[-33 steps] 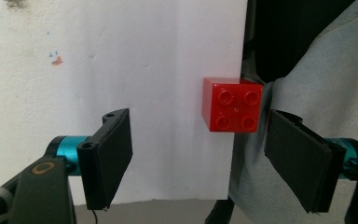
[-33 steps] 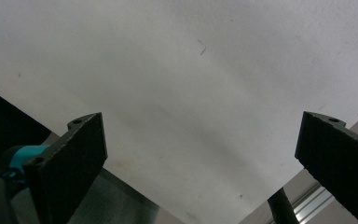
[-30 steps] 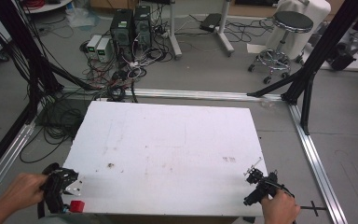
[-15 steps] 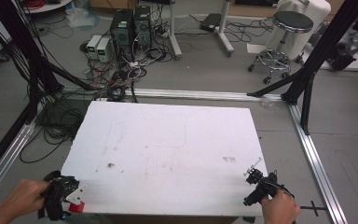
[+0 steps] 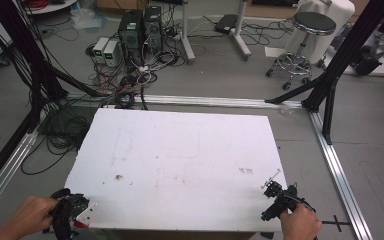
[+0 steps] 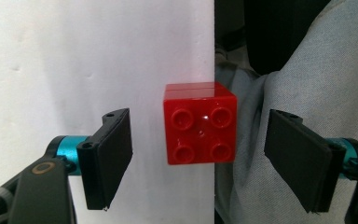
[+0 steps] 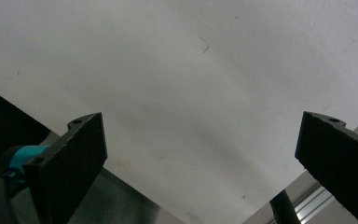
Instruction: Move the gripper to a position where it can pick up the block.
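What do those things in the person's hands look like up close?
Each tool carries two flat, black, rectangular pads on black brackets with screw holes, mounted on shiny teal cylinders. The left tool bears a pale plate; the right tool is a black frame with thin rods. No sleeves show.

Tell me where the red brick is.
The red four-stud brick sits at the white table's near-left edge, partly overhanging it, between the open left claw jaws, untouched.
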`<state>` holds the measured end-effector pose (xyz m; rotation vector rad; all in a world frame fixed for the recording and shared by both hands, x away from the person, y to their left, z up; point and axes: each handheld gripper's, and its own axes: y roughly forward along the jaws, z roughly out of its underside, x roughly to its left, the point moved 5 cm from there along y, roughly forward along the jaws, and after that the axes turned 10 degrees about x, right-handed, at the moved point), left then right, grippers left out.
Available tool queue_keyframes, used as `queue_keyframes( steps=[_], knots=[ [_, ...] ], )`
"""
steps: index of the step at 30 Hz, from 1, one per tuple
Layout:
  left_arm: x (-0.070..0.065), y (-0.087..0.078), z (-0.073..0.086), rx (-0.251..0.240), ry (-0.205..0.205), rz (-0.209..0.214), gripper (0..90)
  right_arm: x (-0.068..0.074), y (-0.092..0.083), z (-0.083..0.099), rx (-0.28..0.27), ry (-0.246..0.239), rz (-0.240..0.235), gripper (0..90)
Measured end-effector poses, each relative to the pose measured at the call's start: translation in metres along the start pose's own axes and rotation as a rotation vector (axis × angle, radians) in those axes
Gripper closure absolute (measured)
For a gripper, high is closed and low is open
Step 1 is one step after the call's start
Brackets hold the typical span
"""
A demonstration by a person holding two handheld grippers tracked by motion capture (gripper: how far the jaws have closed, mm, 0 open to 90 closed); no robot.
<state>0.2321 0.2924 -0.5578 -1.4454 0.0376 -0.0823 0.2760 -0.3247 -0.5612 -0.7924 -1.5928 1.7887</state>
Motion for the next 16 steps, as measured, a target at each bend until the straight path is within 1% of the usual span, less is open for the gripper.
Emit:
queue_keyframes(
  steps=[1, 2, 6, 11, 12, 13, 16],
  knots=[
    [0.0000, 0.0000, 0.0000, 0.000, 0.000, 0.000, 23.7, 0.0000, 0.0001, 0.0000, -0.001, 0.001, 0.000, 1.2],
    [-0.0008, 0.0033, -0.0001, 0.006, -0.001, 0.013, 23.7, -0.0002, 0.0005, 0.0000, -0.004, 0.000, -0.001, 1.2],
    [-0.0014, 0.0074, -0.0009, 0.009, 0.002, 0.018, 23.6, -0.0003, 0.0011, 0.0004, 0.001, 0.002, -0.002, 1.2],
    [-0.0015, 0.0079, -0.0027, 0.009, 0.005, 0.020, 23.6, 0.0003, 0.0008, -0.0002, 0.000, -0.001, -0.001, 1.2],
    [-0.0014, 0.0078, -0.0027, 0.013, 0.006, 0.026, 23.7, 0.0006, 0.0010, -0.0003, -0.001, -0.002, -0.001, 1.2],
    [-0.0011, 0.0079, -0.0027, 0.013, 0.007, 0.020, 23.7, 0.0007, 0.0010, -0.0003, 0.000, 0.000, -0.002, 1.2],
    [-0.0012, 0.0075, -0.0026, 0.011, 0.005, 0.022, 23.7, 0.0003, 0.0005, -0.0001, -0.003, -0.001, 0.001, 1.2]
  ],
)
